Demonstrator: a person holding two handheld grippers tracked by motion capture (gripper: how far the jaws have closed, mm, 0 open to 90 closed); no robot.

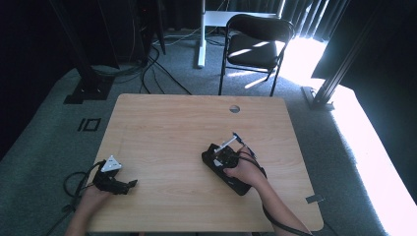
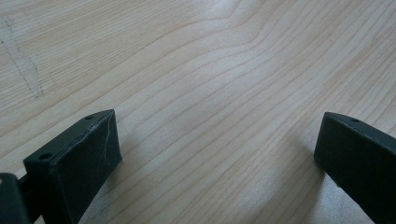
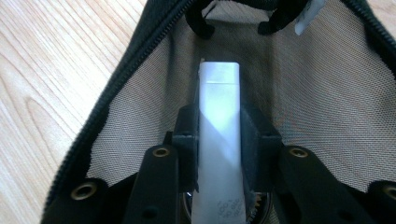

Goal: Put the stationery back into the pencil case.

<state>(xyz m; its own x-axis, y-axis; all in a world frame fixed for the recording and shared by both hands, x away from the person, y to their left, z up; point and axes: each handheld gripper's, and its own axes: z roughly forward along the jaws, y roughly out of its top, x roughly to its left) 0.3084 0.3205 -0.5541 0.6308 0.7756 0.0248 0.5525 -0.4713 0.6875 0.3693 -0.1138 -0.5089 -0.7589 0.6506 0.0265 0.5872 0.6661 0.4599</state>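
Resting near the table's [image 1: 162,123] front left corner, the left gripper [image 1: 129,186] lies low on the wood with a hand [image 1: 91,196] behind it. The left gripper view shows its two black jaws spread wide apart over bare wood grain, nothing between them. It looks parked there, out of the way, while the other hand works.

Farther right, toward the table's front right part, lies a black zippered pouch [image 1: 231,177] with a mesh lining [image 3: 327,93]. Its zipper is undone, so the mouth gapes open toward the gripper.

The right gripper [image 3: 218,126] is clamped on a flat white tube [image 3: 219,93], one pad against each long side. The tube points lengthwise into the pouch and lies over the mesh, inside the zipper's edge [image 3: 93,121]. Holding it by the sides and end-first probably lets it slide in without snagging the opening.

The right hand [image 1: 246,169] sits over the pouch, apparently to place the tube inside. Whether the tube rests on the mesh cannot be told.
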